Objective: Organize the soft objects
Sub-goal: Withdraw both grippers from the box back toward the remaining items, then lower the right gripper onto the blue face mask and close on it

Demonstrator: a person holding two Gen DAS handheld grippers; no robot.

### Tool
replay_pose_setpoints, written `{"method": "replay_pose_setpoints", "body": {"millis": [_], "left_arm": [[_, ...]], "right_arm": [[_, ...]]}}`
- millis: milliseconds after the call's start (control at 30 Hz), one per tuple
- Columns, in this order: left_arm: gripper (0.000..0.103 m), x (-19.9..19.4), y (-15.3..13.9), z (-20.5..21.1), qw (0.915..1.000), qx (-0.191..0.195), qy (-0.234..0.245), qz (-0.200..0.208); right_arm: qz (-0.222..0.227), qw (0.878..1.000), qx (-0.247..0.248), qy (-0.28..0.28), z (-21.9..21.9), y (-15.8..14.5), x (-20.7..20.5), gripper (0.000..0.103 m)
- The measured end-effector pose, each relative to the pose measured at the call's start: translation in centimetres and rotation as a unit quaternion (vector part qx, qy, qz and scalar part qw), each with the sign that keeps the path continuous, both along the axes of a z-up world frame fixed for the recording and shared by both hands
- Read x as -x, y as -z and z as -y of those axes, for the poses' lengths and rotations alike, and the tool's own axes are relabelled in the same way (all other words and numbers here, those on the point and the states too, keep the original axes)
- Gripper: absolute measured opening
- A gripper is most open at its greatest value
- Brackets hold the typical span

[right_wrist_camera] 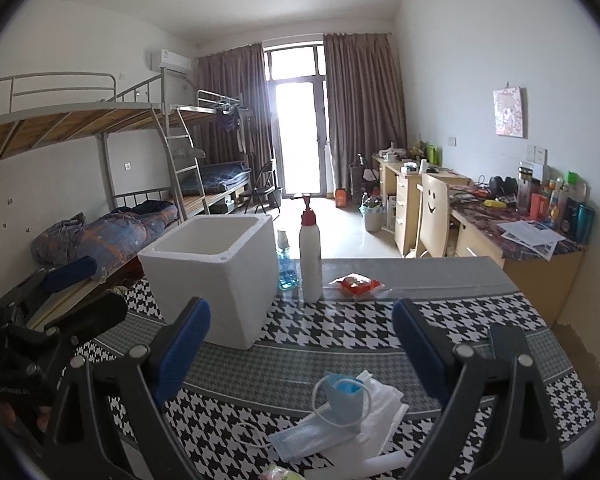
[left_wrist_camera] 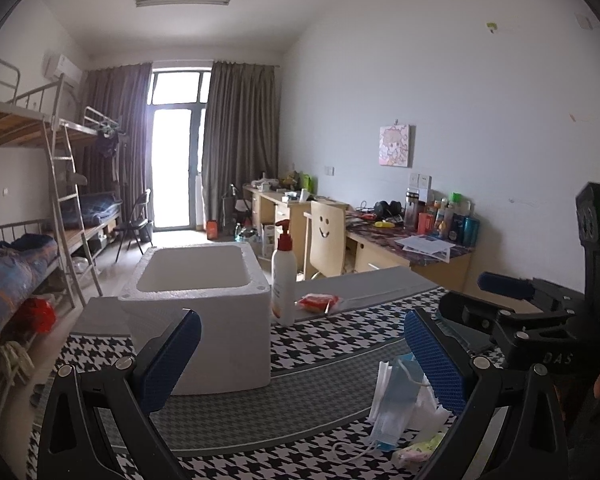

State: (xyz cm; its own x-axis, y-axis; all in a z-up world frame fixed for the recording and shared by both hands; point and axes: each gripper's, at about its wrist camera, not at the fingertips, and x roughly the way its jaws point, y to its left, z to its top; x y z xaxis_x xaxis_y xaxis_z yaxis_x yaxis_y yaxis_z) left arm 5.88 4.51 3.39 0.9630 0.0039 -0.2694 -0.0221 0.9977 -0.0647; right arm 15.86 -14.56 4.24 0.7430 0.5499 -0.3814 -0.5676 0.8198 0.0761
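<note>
A small heap of blue and white face masks (left_wrist_camera: 396, 404) (right_wrist_camera: 340, 416) with loose ear loops lies on the houndstooth tablecloth near the front edge. A pale pink-green soft item (left_wrist_camera: 418, 450) lies just in front of it. An open white foam box (left_wrist_camera: 204, 296) (right_wrist_camera: 216, 276) stands behind, to the left. My left gripper (left_wrist_camera: 300, 356) hovers open above the cloth; its right pad is next to the masks. My right gripper (right_wrist_camera: 300, 354) is open too, with the masks below and between its fingers. Neither holds anything.
A white pump bottle with a red top (left_wrist_camera: 284, 276) (right_wrist_camera: 310, 252) and a red snack packet (left_wrist_camera: 318, 302) (right_wrist_camera: 358, 284) sit behind the box. A blue-liquid bottle (right_wrist_camera: 286, 264) stands beside them. Bunk beds at left, desks and a chair (left_wrist_camera: 328, 236) at right.
</note>
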Motion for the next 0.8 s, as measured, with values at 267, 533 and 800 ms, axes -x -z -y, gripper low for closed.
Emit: {"method": "replay_pose_setpoints", "body": {"millis": [267,533,800], "left_arm": [[0.102,0.0,0.9,0.9,1.0,0.002,0.008,-0.004],[0.102,-0.5,2.0,1.6,0.9996,-0.008,0.022,-0.015],[0.102,-0.5,2.9,2.2,0.9987,0.002,0.043,-0.025]], "right_arm": [[-0.008,1.0,-0.001,0.009,0.9,1.1,0.0,0.094],[-0.018,1.0,-0.007,0.019,2.0,2.2,0.1,0.094],[-0.023,0.999,-0.003,0.03,2.7,2.8,0.0,0.094]]}}
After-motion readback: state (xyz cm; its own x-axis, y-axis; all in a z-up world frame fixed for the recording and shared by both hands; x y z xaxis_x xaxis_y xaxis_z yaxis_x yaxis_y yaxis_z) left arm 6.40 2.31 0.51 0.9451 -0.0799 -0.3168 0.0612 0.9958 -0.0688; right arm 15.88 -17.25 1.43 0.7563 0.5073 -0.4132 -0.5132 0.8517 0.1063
